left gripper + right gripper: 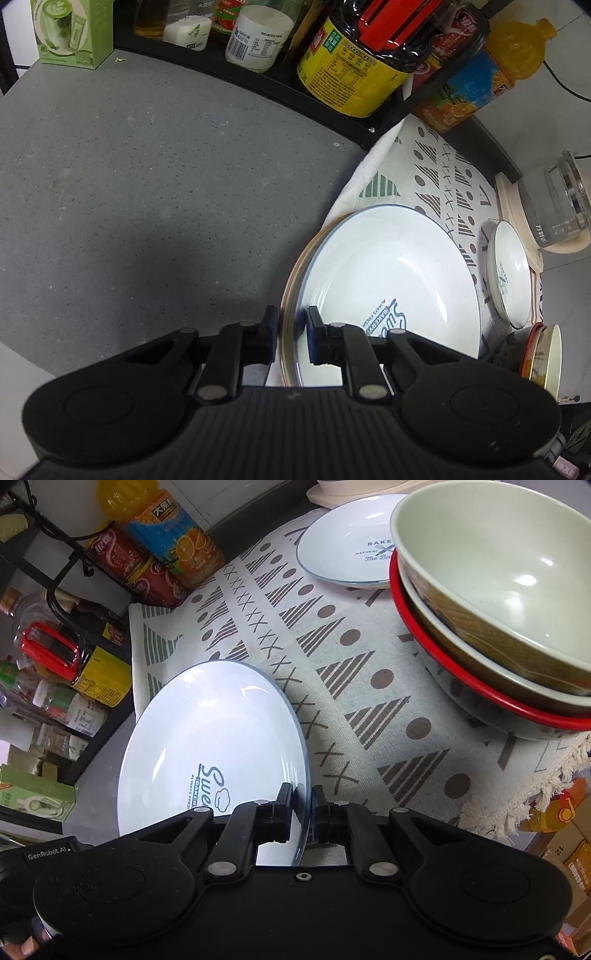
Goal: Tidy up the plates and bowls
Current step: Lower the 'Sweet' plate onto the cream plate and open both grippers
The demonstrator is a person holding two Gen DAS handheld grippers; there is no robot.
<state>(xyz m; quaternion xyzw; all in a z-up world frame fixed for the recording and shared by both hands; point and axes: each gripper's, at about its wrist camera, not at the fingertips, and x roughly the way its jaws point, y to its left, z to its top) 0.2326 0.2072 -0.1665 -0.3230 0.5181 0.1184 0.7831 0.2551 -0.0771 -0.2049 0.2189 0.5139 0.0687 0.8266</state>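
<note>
A large white plate printed "Sweet Bakery" lies on top of a brown-rimmed plate at the left edge of a patterned cloth. My left gripper is shut on the near-left rims of both plates. My right gripper is shut on the right rim of the white plate. A smaller white plate lies at the far side of the cloth. A stack of bowls, cream over brown over red-rimmed, stands on the right of the cloth.
A black rack with bottles and jars runs along the back of the grey counter. A green box stands at its left. A glass jug sits on a beige board. The cloth's fringed edge hangs at the front right.
</note>
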